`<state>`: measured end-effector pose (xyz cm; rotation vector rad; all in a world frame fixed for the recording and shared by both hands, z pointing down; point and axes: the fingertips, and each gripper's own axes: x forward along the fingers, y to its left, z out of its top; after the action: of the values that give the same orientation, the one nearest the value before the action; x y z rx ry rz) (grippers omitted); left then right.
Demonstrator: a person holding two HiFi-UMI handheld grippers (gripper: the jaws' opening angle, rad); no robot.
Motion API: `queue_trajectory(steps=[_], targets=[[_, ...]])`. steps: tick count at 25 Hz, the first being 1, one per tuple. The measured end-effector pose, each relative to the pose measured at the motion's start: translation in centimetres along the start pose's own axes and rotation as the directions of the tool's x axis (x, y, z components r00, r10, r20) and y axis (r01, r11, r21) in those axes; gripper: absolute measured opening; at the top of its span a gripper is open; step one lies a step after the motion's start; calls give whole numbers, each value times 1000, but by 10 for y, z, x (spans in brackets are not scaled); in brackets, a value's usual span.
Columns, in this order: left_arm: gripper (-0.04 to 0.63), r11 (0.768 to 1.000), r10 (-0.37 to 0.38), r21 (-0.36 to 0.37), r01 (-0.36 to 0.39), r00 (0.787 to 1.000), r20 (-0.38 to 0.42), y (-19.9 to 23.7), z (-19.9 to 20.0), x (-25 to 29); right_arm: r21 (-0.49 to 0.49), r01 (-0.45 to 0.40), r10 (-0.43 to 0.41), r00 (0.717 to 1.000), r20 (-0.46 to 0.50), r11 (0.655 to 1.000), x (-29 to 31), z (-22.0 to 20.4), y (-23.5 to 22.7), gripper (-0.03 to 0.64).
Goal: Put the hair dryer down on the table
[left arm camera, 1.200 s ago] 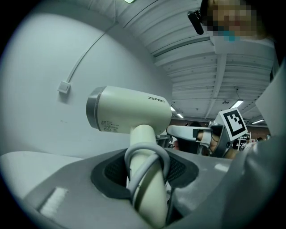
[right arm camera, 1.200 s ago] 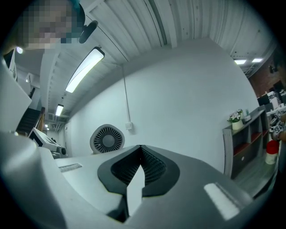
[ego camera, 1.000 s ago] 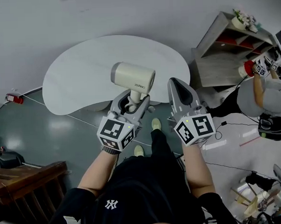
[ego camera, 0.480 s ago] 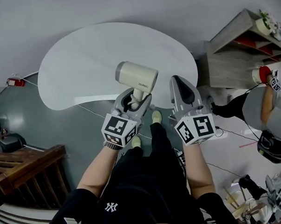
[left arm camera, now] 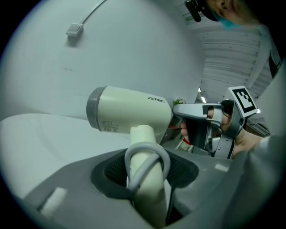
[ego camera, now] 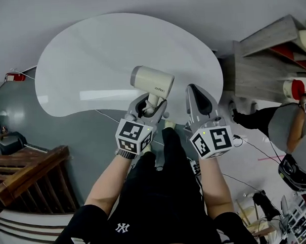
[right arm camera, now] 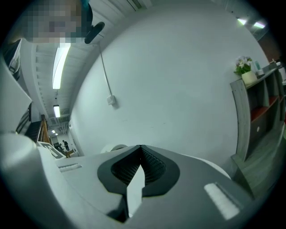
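One hair dryer (ego camera: 152, 83), clamped in left gripper (ego camera: 151, 106), has neared one table (ego camera: 99, 55).

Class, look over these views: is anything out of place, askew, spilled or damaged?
Nothing stands out. The hair dryer is held by its handle in the left gripper, over the white table near its front edge; the right gripper is shut and empty.

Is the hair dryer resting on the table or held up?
Held up: left gripper clamps the hair dryer by its handle, body raised above the table.
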<state>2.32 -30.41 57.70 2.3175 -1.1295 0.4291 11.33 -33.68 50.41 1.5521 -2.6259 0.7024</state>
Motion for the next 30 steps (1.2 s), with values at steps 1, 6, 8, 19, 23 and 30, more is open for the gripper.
queue_trajectory(steps=[1, 6, 8, 19, 23, 30], targets=[[207, 1000, 6, -6, -6, 1000, -6, 5, -3, 4, 2, -2, 2, 1000, -5, 1000, 6, -3, -2, 21], [207, 998, 34, -49, -37, 998, -52, 22, -21, 25, 11, -7, 8, 999, -45, 1000, 29, -18, -14, 21], [207, 997, 40, -62, -44, 997, -73, 28, -28, 33, 11, -12, 13, 998, -56, 1000, 37, -25, -15, 21], [207, 989, 62, -119, -86, 980, -190, 45, -60, 74, 55, -11, 17, 995, -101, 998, 57, -51, -41, 21], [207, 987, 81, -118, -110, 970, -229, 49, -67, 84, 71, -7, 14, 994, -105, 997, 61, -53, -49, 21], [209, 979, 96, -144, -144, 951, -295, 58, -79, 98, 83, -8, 17, 994, -108, 997, 66, -53, -59, 21]])
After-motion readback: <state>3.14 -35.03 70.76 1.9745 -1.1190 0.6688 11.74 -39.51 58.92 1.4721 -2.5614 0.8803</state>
